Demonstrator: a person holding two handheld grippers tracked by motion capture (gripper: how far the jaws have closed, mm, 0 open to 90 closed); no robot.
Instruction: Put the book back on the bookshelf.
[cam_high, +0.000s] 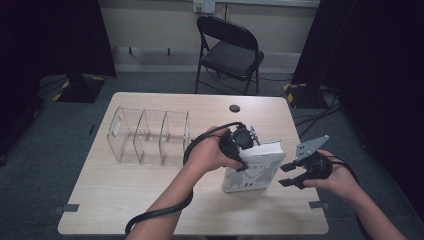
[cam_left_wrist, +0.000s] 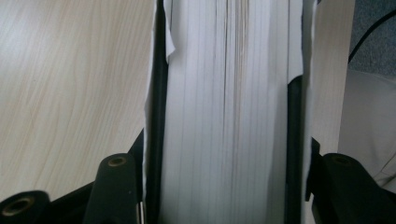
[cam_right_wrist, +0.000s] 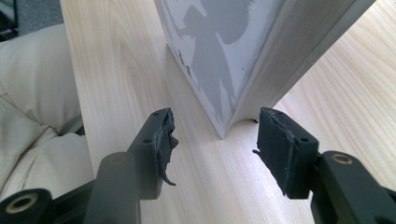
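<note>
A thick white book (cam_high: 250, 172) with a grey pattern on its cover stands upright on the wooden table (cam_high: 125, 200), right of centre. My left gripper (cam_high: 246, 161) comes down on its top edge, and in the left gripper view its black jaws lie against both sides of the page block (cam_left_wrist: 229, 116), shut on it. My right gripper (cam_high: 286, 175) is held just right of the book, low over the table. In the right gripper view its jaws (cam_right_wrist: 215, 135) stand open on either side of the book's near bottom corner (cam_right_wrist: 210, 56), not touching it.
A clear plastic organizer (cam_high: 150, 135) with three compartments lies on the left half of the table. A dark round grommet (cam_high: 234, 108) sits near the far edge. A black folding chair (cam_high: 230, 50) stands behind the table. The left gripper's cable (cam_high: 165, 210) loops over the front edge.
</note>
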